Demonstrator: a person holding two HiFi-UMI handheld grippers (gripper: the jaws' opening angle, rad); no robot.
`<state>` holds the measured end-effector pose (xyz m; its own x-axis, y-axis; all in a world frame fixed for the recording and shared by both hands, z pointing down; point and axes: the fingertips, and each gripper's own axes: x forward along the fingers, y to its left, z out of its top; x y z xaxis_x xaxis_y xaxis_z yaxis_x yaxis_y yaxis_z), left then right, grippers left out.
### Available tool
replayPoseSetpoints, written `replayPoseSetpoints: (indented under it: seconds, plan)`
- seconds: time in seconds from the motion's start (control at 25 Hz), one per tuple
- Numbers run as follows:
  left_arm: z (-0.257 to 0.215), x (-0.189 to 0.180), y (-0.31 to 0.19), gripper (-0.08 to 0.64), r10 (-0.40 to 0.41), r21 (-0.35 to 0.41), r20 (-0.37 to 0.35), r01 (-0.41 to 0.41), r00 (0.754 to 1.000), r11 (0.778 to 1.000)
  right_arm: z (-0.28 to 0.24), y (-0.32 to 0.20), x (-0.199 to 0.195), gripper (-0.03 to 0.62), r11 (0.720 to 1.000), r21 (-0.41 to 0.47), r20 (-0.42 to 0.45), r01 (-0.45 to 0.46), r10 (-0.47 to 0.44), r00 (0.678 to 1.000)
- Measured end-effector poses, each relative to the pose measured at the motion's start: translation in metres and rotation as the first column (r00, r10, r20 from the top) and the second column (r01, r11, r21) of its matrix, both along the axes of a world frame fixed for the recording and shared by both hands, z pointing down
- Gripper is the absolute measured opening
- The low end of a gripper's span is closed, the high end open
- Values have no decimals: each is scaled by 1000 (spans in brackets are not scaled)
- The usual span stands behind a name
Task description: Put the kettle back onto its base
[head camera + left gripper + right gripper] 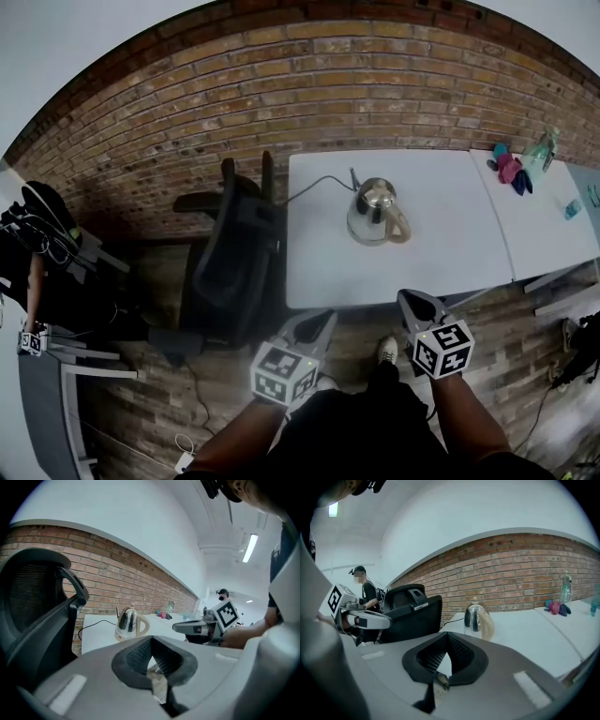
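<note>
kettle (377, 212) is shiny polished metal with a matt beige plastic handle, desk (450, 253) smooth matt white, wall (309, 94) rough brick, chair (230, 253) back looks like black mesh i think, floor (141, 412) wood planks.

Kettle (378, 212) on table (450, 253), chair (230, 253) left, bottle (542, 150) perhaps far right

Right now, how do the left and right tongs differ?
The left tongs sit near the white table's corner by the office chair; the right tongs sit further along its front edge. The left tongs are held closer to the person than the right tongs. Both are shut, empty, pointing toward the kettle.
</note>
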<state>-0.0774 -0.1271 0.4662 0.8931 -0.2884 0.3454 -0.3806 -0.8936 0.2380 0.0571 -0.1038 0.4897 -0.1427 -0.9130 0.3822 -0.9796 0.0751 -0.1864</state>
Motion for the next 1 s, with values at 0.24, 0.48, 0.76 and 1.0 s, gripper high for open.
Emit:
replayPoseSetpoints:
  seconds: [0.24, 0.48, 0.76, 1.0]
  plan:
    - [-5, -3, 12, 0, 49, -4, -34, -49, 998, 999, -18, 35, -20, 25, 998, 35, -4, -49, 49, 999]
    - [-9, 2, 23, 1, 89, -1, -46, -89, 995, 996, -38, 58, -24, 25, 996, 58, -14, -65, 66, 998]
    - [-22, 6, 38, 0, 54, 19, -68, -53, 996, 998, -48, 70, -24, 25, 997, 80, -27, -6, 8, 1000]
    - [-30, 16, 52, 0, -4, 32, -68, 6, 998, 999, -54, 77, -9, 25, 995, 87, -40, 57, -54, 998]
